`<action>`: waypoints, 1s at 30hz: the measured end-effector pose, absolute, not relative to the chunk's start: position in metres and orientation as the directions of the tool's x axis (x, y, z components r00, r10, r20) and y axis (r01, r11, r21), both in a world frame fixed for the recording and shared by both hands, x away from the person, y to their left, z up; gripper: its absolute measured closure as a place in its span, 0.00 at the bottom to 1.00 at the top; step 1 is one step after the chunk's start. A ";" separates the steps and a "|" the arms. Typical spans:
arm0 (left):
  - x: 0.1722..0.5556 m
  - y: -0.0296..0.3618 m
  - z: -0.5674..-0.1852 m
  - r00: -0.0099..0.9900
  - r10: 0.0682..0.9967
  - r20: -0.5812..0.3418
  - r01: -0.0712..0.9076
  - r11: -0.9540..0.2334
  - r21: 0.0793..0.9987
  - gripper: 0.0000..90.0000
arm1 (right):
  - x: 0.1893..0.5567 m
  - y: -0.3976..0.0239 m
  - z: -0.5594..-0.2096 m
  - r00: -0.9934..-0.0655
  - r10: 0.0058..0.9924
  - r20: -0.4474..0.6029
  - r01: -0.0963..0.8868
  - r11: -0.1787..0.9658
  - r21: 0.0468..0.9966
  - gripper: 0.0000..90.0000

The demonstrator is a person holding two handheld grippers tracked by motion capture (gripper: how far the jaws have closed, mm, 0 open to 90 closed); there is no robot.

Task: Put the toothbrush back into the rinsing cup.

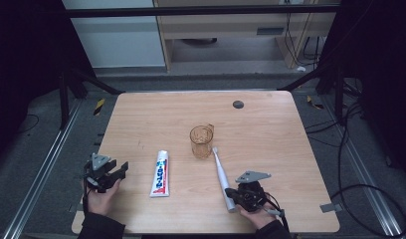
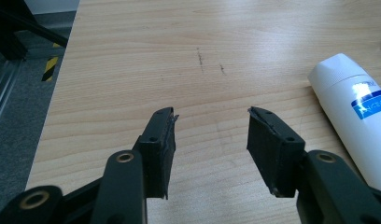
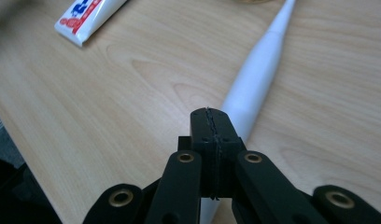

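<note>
A white electric toothbrush (image 1: 220, 172) lies on the wooden table (image 1: 270, 124), its head next to an amber see-through cup (image 1: 201, 141). A white toothpaste tube (image 1: 160, 173) with red and blue print lies left of it. My right gripper (image 1: 232, 193) hovers over the thick end of the toothbrush (image 3: 258, 70), jaws shut flat together with nothing between them (image 3: 211, 114). My left gripper (image 1: 122, 169) rests near the table's left edge, open over bare wood (image 2: 211, 116). The tube's cap end (image 2: 361, 112) lies to its right, apart from the jaws.
A small dark round disc (image 1: 238, 104) sits in the table's far part. The tube's crimped end (image 3: 88, 16) shows far left of the right gripper. Black frame legs and cables (image 1: 350, 149) lie on the floor around the table.
</note>
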State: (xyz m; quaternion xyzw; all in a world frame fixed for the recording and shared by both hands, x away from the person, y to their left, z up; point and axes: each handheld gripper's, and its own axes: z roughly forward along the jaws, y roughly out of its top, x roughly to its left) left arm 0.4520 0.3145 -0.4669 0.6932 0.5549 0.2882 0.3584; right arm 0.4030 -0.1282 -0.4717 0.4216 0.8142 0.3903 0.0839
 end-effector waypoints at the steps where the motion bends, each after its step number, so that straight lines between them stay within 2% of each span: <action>1: 0.452 0.314 -0.467 0.218 0.976 0.002 0.563 -0.127 0.817 0.56 | 0.402 -0.127 -0.473 -0.637 0.747 0.193 0.618 0.345 0.706 1.00; 16: 0.452 0.314 -0.467 0.220 0.975 0.004 0.567 -0.131 0.814 0.56 | 0.400 -0.123 -0.483 -0.649 0.740 0.175 0.619 0.381 0.687 1.00; 30: 0.452 0.314 -0.467 0.219 0.976 0.004 0.567 -0.130 0.813 0.56 | 0.401 -0.135 -0.484 -0.624 0.762 0.173 0.636 0.366 0.679 1.00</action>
